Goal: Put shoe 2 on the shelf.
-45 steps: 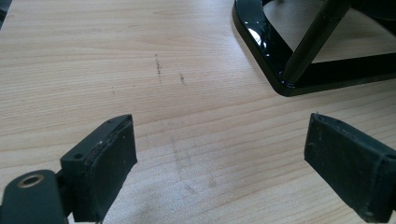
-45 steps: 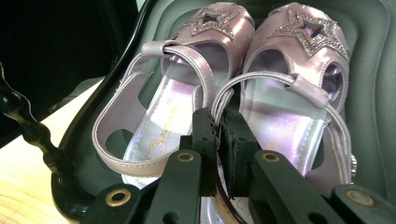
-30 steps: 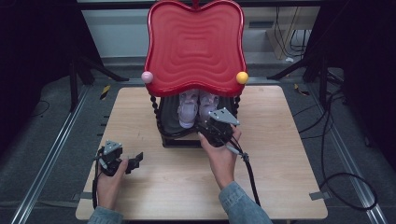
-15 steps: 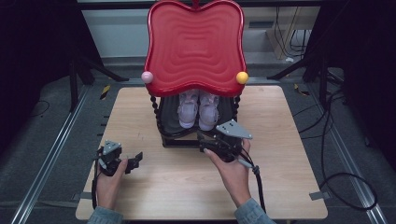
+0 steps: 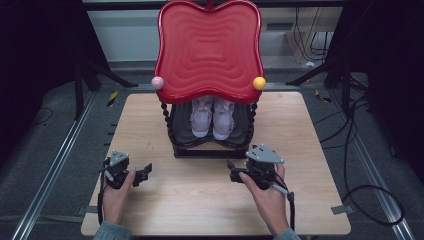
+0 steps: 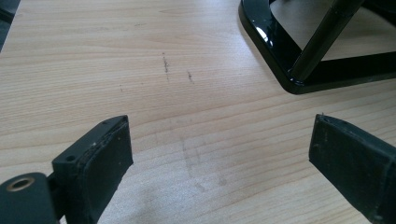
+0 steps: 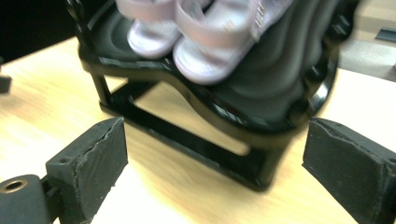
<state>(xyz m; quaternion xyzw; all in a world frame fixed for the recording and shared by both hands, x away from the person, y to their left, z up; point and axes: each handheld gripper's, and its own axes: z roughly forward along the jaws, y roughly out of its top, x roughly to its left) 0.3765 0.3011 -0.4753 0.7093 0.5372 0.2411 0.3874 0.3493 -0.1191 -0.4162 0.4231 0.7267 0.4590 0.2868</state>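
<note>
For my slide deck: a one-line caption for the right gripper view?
Open right tool faces pale pink sandals on the black shelf.

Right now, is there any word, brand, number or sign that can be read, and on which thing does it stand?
None can be read.
Pale pink strap sandals on the black shelf: small marks along one strap, too blurred to read.
Red wavy top tray: no text.
</note>
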